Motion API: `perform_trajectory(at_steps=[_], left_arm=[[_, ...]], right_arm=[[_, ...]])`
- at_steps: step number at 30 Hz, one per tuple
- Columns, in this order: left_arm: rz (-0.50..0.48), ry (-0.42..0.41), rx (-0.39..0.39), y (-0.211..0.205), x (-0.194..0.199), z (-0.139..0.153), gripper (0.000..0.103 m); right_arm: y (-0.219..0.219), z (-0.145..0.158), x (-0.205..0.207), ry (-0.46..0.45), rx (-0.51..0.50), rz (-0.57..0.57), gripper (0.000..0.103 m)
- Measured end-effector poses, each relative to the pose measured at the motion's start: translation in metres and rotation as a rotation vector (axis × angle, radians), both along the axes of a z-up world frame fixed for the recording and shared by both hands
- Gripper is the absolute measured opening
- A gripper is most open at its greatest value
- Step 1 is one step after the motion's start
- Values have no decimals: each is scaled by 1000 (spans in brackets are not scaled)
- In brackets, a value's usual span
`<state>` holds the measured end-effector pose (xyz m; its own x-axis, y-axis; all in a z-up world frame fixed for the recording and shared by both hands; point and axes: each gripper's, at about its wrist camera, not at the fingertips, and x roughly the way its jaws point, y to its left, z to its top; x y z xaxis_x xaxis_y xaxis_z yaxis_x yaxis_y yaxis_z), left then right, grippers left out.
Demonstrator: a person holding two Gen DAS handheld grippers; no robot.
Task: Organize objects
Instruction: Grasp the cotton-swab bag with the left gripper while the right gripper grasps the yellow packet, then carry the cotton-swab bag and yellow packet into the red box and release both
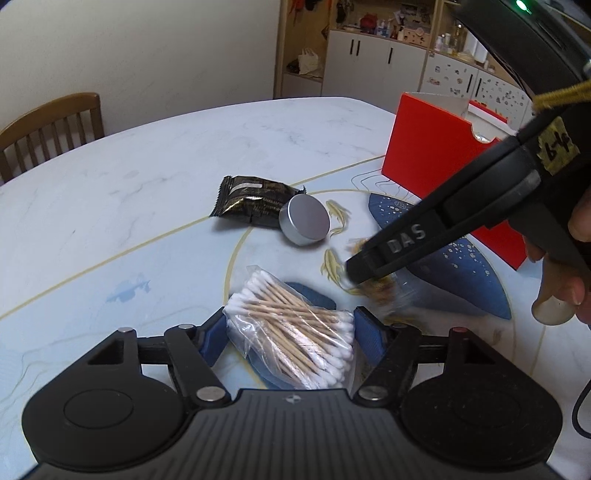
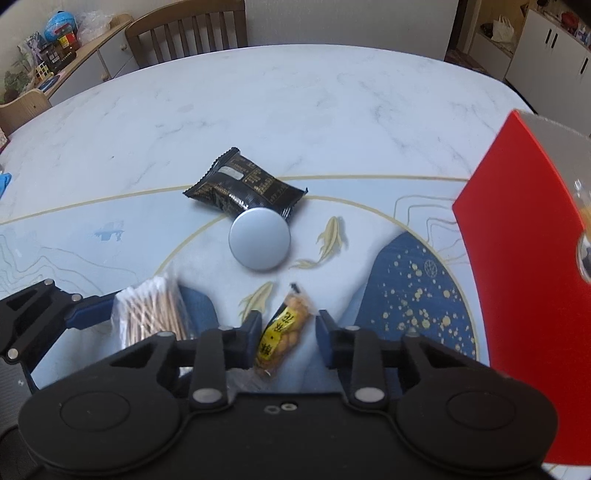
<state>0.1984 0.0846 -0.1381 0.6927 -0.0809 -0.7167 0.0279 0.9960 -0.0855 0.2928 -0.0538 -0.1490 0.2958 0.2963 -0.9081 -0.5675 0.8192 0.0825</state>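
Note:
A clear bag of cotton swabs [image 1: 295, 328] lies between the open fingers of my left gripper [image 1: 290, 326]; it also shows in the right wrist view [image 2: 151, 314]. A small yellow snack packet [image 2: 282, 332] lies between the open fingers of my right gripper [image 2: 286, 328], without touching either pad. The right gripper shows in the left wrist view [image 1: 369, 269] over the blurred packet [image 1: 380, 288]. A black snack wrapper [image 1: 255, 201] [image 2: 243, 188] and a round silver tin [image 1: 304, 219] [image 2: 259, 239] lie just beyond, touching each other.
A red open box [image 1: 436, 155] [image 2: 517, 229] stands at the right on the patterned table mat [image 1: 461, 273]. A wooden chair [image 1: 48, 129] [image 2: 188, 29] stands at the marble table's far edge. Cabinets line the back wall.

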Motion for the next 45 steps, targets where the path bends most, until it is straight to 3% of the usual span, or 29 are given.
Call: perform_trajectory(at_steps=[10,24,33,45], left_arm=[[12,3,-27,-8,-26,19,70],[-73,-35,-49,-58,-41,72,70],[-160,-86,-45,-109,-27,110,70],[-217,-121,-25,-181,23,134,70]], right_arm=[[-32,16,-25,12,49,31,17],[-106,78,-45,-34,180,18,17],[-162,109,-32,-100,224,-14,17],[-238,131,15,-174,255,-78,17]])
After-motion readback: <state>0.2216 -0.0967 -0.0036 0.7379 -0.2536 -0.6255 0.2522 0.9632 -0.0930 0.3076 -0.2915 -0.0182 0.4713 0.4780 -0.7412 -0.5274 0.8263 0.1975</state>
